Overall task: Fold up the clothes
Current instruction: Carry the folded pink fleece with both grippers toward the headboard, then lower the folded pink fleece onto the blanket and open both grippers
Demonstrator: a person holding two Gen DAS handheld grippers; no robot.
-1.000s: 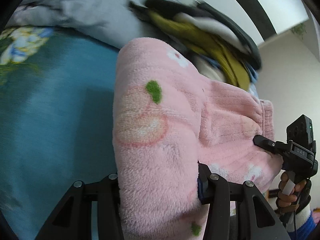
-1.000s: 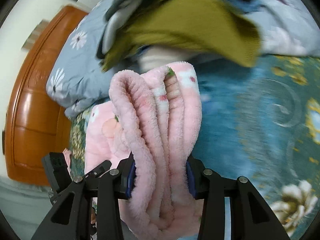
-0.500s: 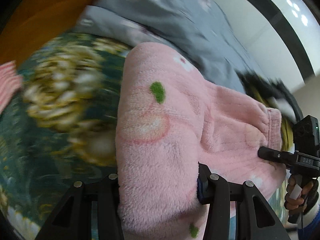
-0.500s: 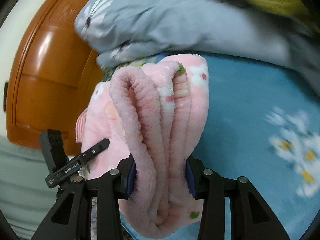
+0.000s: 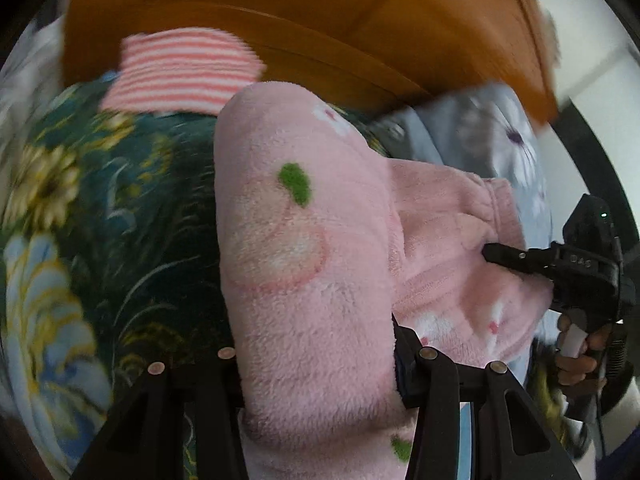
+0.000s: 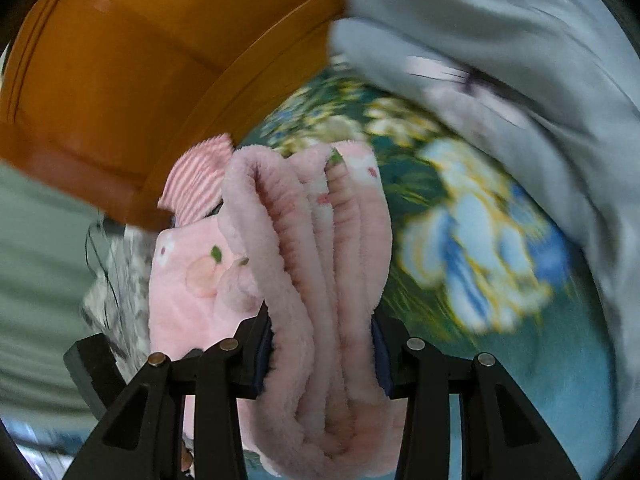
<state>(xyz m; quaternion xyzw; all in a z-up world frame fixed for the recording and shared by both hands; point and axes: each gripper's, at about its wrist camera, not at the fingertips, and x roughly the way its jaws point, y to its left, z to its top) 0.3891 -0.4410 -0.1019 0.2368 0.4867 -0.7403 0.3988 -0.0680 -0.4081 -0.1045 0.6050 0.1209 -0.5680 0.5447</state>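
The fluffy pink fleece garment [image 6: 320,280] is already folded into thick layers (peach print outward), clenched by both the left gripper [image 5: 316,364] and right gripper [image 6: 320,344] above the floral bed [image 5: 100,220]; setting down remains.

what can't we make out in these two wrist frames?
- Left gripper pads: left wrist view, buried in the pink fleece.
- Fleece's lower end: both views, cut off by the bottom edge.
- Striped cloth: left wrist view, motion-blurred; folded state unclear.
- Bedspread pattern: right wrist view, smeared by motion.
- Right gripper pads: mostly hidden in the fleece folds.
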